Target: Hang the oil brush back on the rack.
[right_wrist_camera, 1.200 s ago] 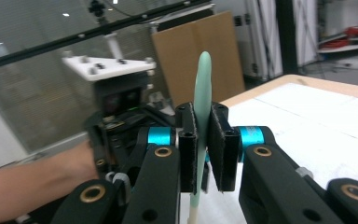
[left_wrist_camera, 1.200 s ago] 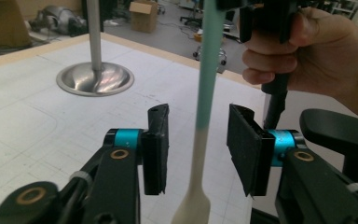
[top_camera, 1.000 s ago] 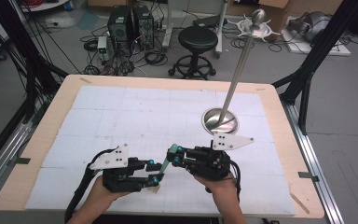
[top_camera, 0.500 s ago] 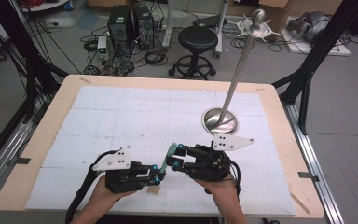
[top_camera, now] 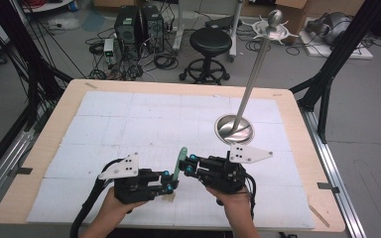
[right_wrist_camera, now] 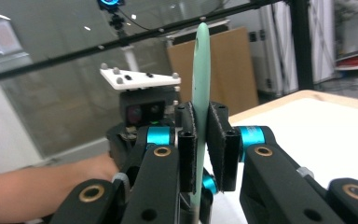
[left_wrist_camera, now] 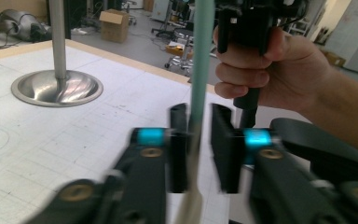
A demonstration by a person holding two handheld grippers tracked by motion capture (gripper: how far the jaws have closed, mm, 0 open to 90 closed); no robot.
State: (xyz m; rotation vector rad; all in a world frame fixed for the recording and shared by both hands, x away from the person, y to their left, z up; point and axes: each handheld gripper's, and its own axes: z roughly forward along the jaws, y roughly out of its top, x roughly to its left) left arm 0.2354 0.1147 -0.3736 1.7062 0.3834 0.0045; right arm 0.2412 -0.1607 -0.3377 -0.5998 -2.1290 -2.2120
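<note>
Stood upright, the green strip (right_wrist_camera: 200, 70): clamped between right gripper (right_wrist_camera: 200, 154) fingers; left gripper (left_wrist_camera: 200, 140) fingers parted around its lower end, just opening.

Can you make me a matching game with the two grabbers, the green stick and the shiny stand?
Things:
1. right gripper
2. left gripper
3. green stick
4. metal stand

States:
A. stands upright between both grippers
B. jaws apart, a gap beside the stick
C. silver, on the table's far right part
D. jaws shut on the stick

Pairs: 1-D, 2-B, 3-A, 4-C
</note>
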